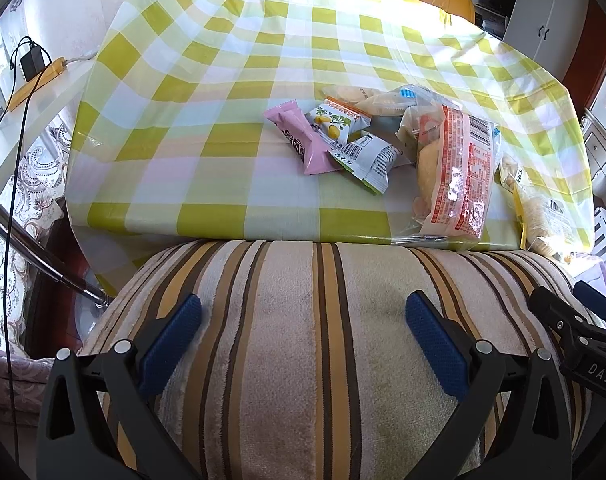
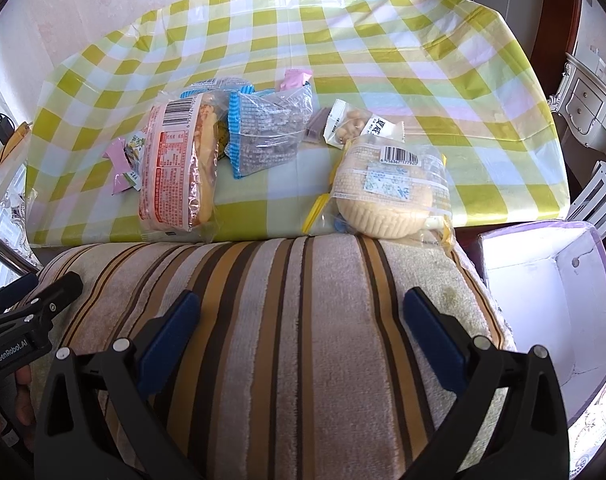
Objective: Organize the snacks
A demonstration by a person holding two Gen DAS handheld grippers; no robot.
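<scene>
A heap of snack packets lies on the green-checked tablecloth (image 1: 223, 60). In the left wrist view I see a pink packet (image 1: 299, 140), a small white-green packet (image 1: 367, 160) and a long orange-printed bread bag (image 1: 459, 172). The right wrist view shows the bread bag (image 2: 175, 168), a blue-edged clear bag (image 2: 263, 132), a small nut packet (image 2: 359, 126) and a round cake bag (image 2: 387, 192). My left gripper (image 1: 303, 320) and right gripper (image 2: 301, 316) are both open and empty, over the striped cushion, short of the table's near edge.
A striped cushion (image 2: 303, 320) fills the foreground. An open white box with purple rim (image 2: 543, 300) stands right of it. A power strip with cable (image 1: 35, 76) lies at the far left. White cabinets (image 2: 583, 108) stand at the right.
</scene>
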